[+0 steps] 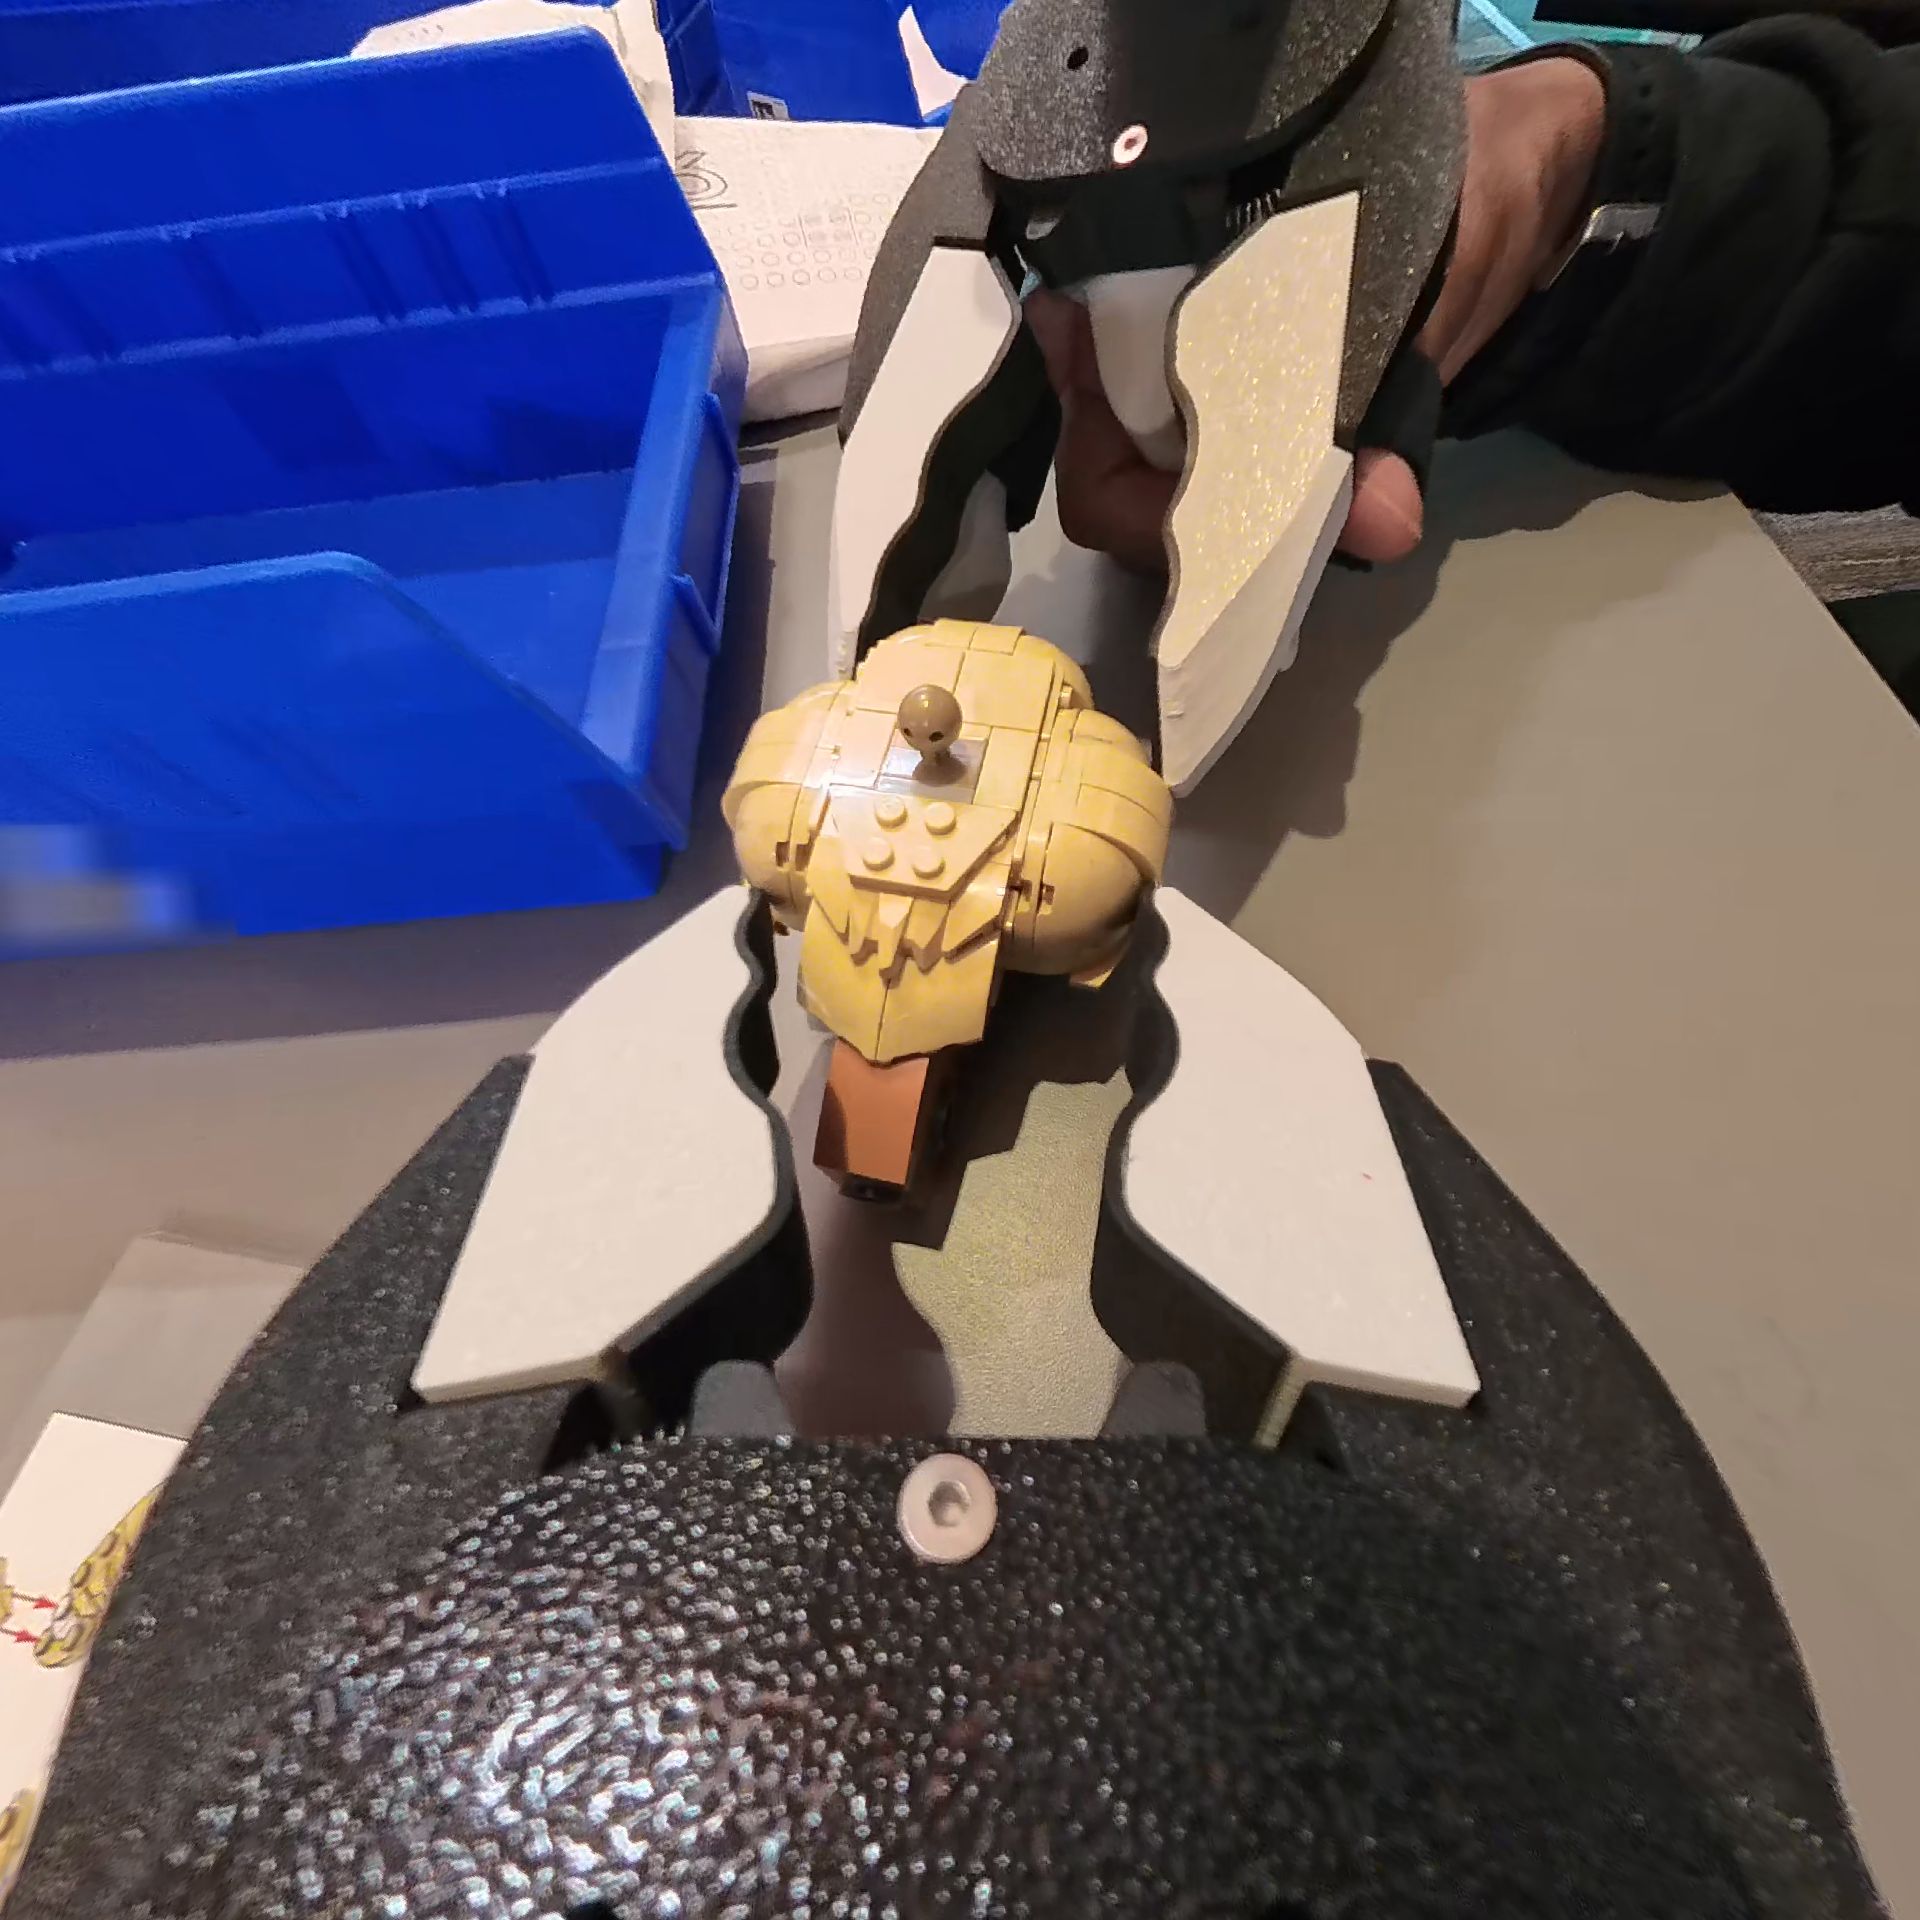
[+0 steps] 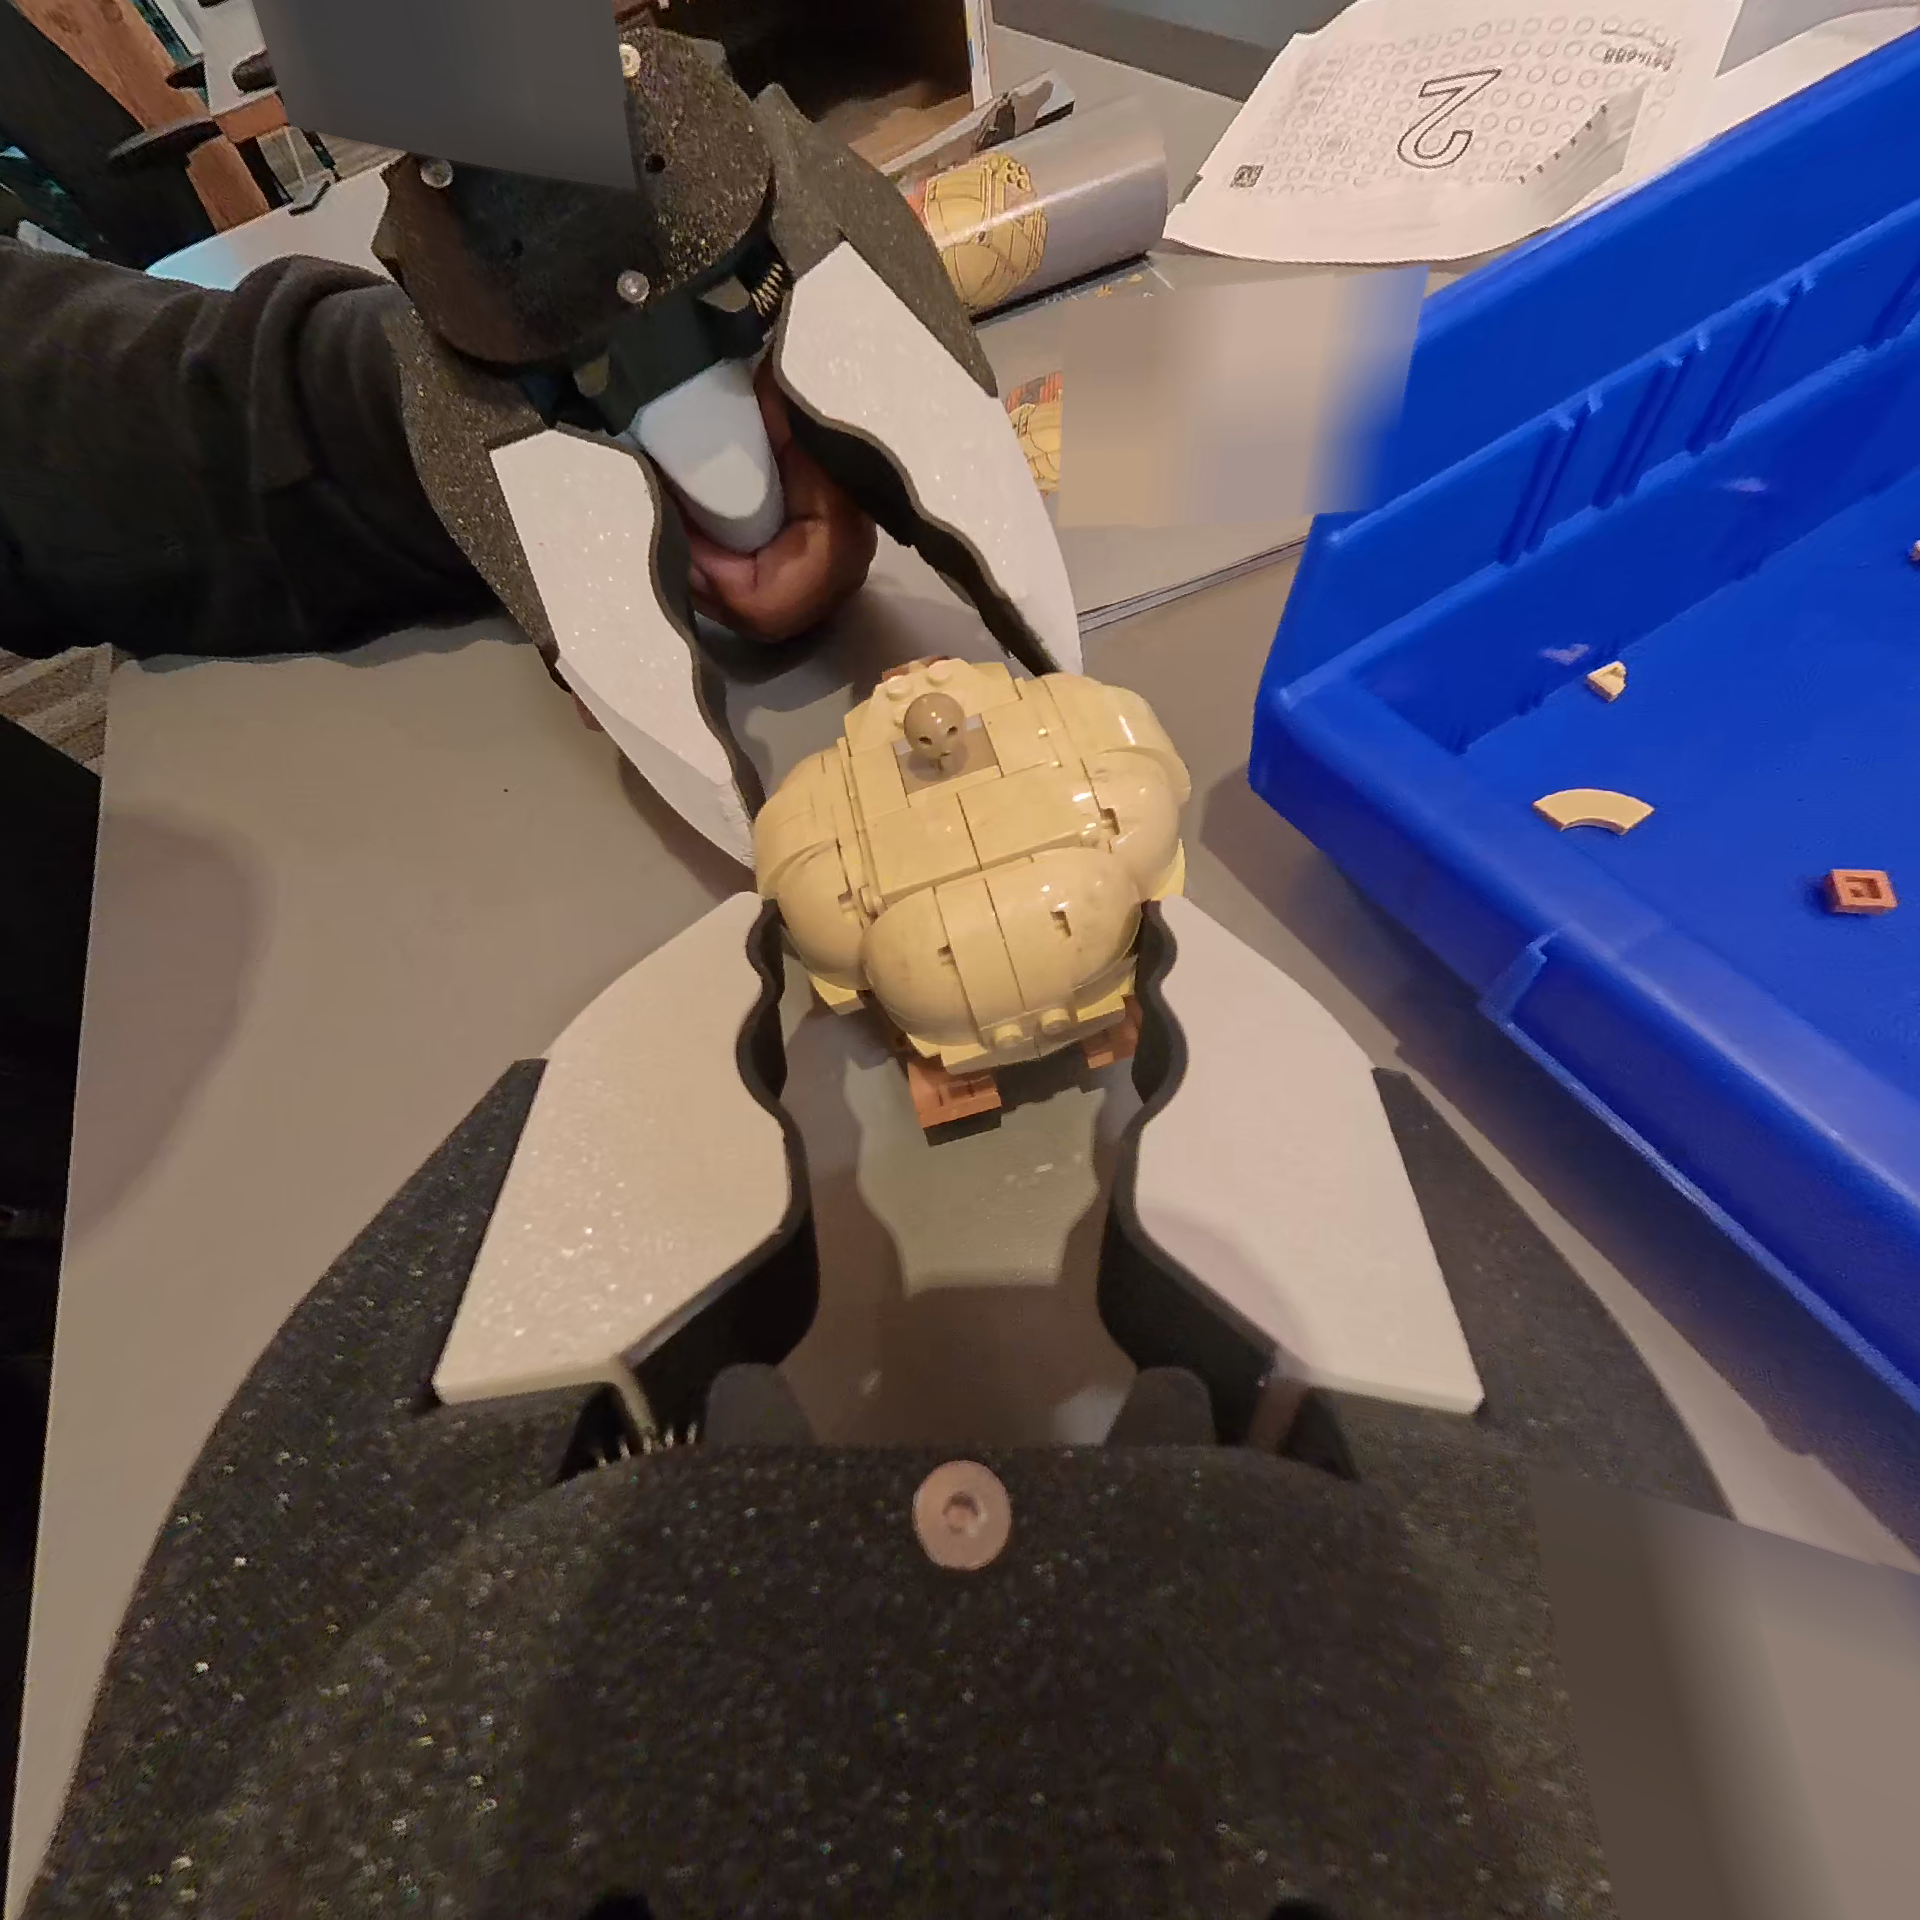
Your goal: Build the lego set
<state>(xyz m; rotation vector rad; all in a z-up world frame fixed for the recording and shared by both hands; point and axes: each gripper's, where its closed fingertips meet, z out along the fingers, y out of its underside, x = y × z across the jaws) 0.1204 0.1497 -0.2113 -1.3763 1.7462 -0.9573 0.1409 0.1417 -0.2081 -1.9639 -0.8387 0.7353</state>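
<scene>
Together, both claws [image 1: 956, 914] [image 2: 961, 925] clamped on tan brick model [image 2: 966, 862], blue bin [image 2: 1662, 582] holding loose bricks [image 2: 1592, 808].

Right gripper [image 2: 961, 914] around the near end of a tan brick model [image 2: 966, 873]; both black pads [image 2: 764, 966] against its rounded sides; brown bricks [image 2: 956, 1107] showing under it, above grey table [image 2: 364, 935]. Left gripper [image 2: 894, 748] reaching in from the far side, fingers flanking the model's far end; contact there unclear; dark sleeve [image 2: 208, 447] behind. Small ball knob [image 2: 932, 724] on top. Blue bin [image 2: 1621, 665] just right, a few loose pieces [image 2: 1590, 810] inside; printed sheets [image 2: 1455, 125] beyond.
</scene>
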